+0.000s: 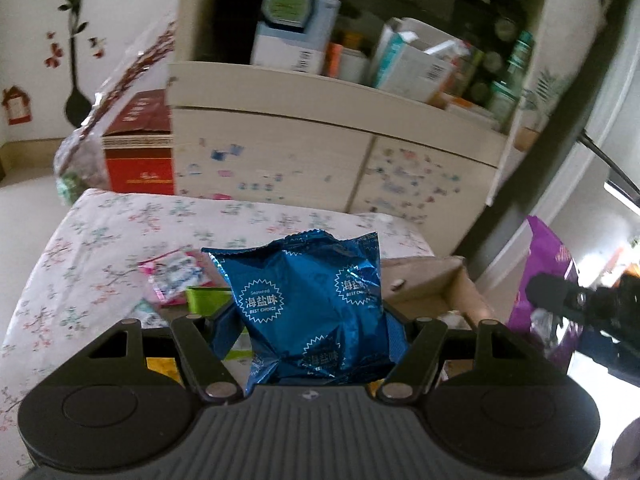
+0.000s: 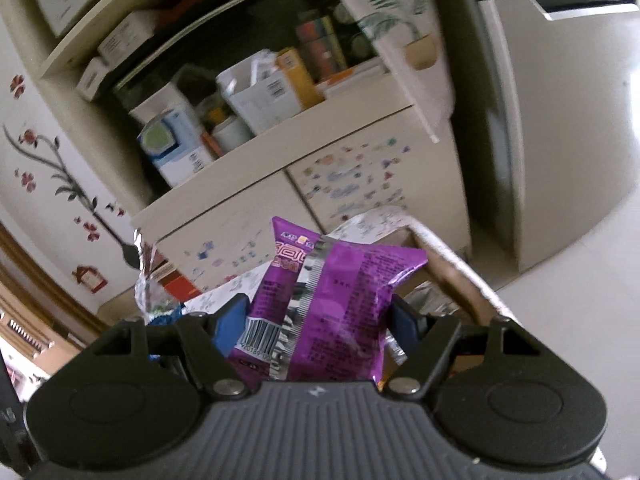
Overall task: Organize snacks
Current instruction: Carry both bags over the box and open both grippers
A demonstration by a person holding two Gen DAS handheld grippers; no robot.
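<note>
My left gripper (image 1: 314,330) is shut on a blue foil seaweed snack bag (image 1: 308,304), held above the floral-cloth table (image 1: 100,240). A pink-and-white snack packet (image 1: 176,276) and a green packet (image 1: 208,298) lie on the cloth just left of the bag. An open cardboard box (image 1: 436,284) sits to the right of the blue bag. My right gripper (image 2: 318,322) is shut on a purple snack bag (image 2: 332,304), barcode side toward the camera, above that cardboard box (image 2: 456,280). In the left wrist view the purple bag (image 1: 548,272) and the right gripper's dark body show at the right edge.
A cream cabinet (image 1: 328,168) with sticker-covered doors stands behind the table, its open shelf crowded with boxes and bottles. A red carton (image 1: 140,152) and a crinkled clear bag (image 1: 88,148) sit at the back left. A pale fridge (image 2: 560,120) stands at the right.
</note>
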